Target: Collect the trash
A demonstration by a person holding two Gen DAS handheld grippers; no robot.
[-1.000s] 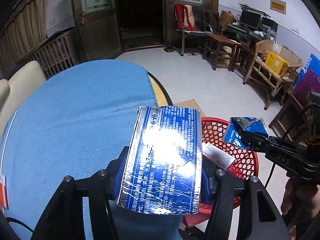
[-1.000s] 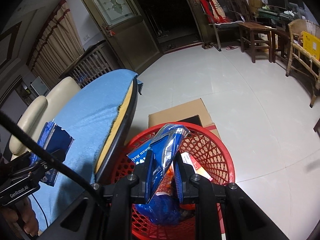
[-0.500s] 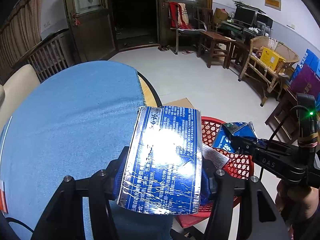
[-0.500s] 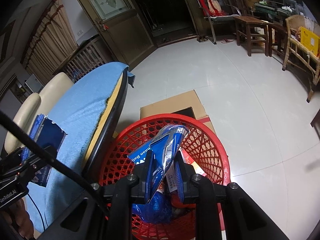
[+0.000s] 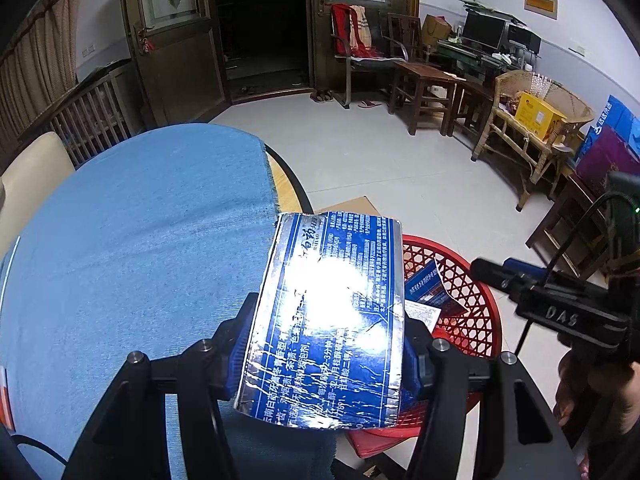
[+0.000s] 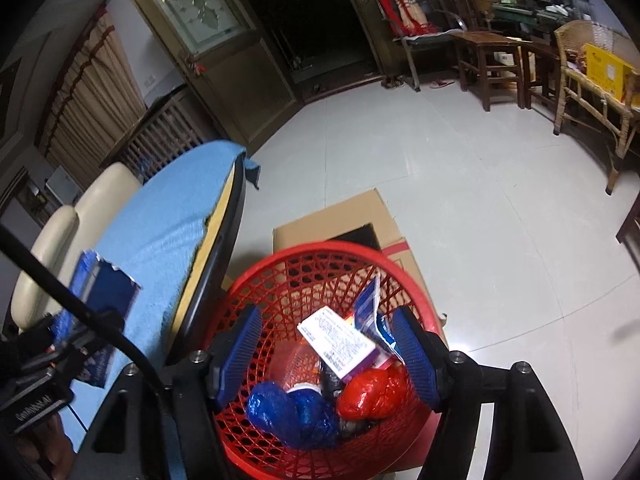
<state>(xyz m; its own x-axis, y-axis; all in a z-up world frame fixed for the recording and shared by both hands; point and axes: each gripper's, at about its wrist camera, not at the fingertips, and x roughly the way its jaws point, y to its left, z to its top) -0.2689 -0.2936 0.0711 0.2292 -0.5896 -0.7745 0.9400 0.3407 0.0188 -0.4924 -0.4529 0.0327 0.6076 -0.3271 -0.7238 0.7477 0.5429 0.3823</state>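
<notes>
My left gripper (image 5: 324, 344) is shut on a flattened blue and silver toothpaste box (image 5: 328, 312), held over the blue-clothed table's right edge. The same box (image 6: 100, 296) shows at the left of the right wrist view. My right gripper (image 6: 326, 344) hangs over the red mesh basket (image 6: 304, 256) with its jaws opening and nothing pressed between the pads. The blue wrapper (image 6: 370, 312) it held lies inside the basket against the far wall, beside a white box (image 6: 338, 344), blue bags (image 6: 292, 416) and a red bag (image 6: 372, 394). The basket (image 5: 476, 308) also shows right of the left gripper.
A round table under a blue cloth (image 5: 140, 232) fills the left. A cardboard box (image 6: 340, 224) lies on the floor behind the basket. Wooden chairs, stools (image 5: 424, 80) and a wicker bench (image 5: 536, 136) stand at the far right. A cream chair (image 6: 60, 232) sits beside the table.
My right gripper's jaws have spread apart and the blue wrapper has dropped from them into the red basket. The left gripper still grips the toothpaste box in the same spot.
</notes>
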